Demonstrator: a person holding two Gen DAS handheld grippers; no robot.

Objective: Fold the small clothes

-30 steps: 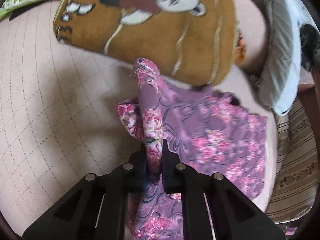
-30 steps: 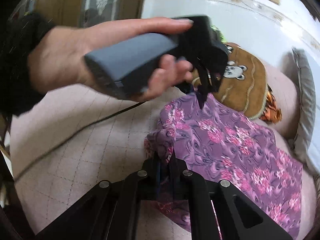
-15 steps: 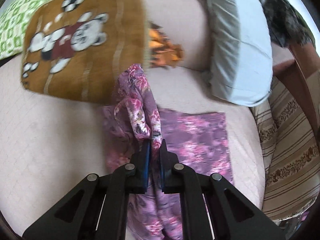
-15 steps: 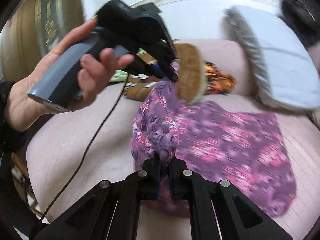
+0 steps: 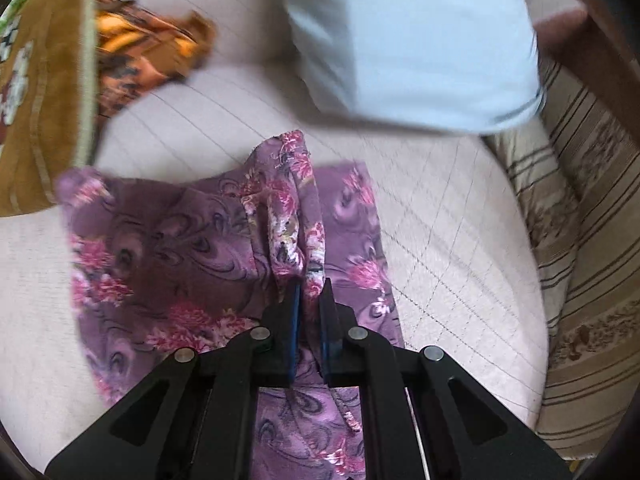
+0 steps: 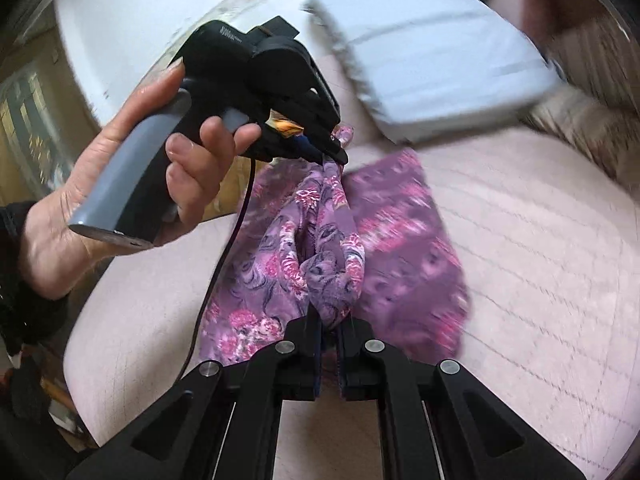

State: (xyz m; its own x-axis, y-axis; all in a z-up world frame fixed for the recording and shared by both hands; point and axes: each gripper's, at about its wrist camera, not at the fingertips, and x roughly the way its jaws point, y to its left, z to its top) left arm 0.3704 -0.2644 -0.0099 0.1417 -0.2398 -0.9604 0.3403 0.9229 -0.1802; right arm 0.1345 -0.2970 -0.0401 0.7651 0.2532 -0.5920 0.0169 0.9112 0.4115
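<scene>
A purple garment with pink flowers [image 5: 168,248] lies partly on the pale pink quilted sofa seat [image 5: 448,248]. My left gripper [image 5: 309,292] is shut on a bunched edge of it and holds that edge up. The right wrist view shows the garment [image 6: 400,248] with its right part flat on the seat. My right gripper [image 6: 329,324] is shut on another bunched edge. The left gripper [image 6: 336,152], in a person's hand, shows there too, pinching the cloth above the seat. The cloth hangs stretched between the two grippers.
A pale blue pillow [image 5: 412,40] leans at the back of the seat and shows in the right wrist view [image 6: 432,52]. A brown cartoon cushion [image 5: 44,92] and orange patterned cloth [image 5: 148,60] sit at the back left. A striped sofa arm [image 5: 580,264] bounds the right.
Both grippers have swung to the right with the garment held up between them. The brown cushion has slid out to the left and the blue pillow has come into the middle.
</scene>
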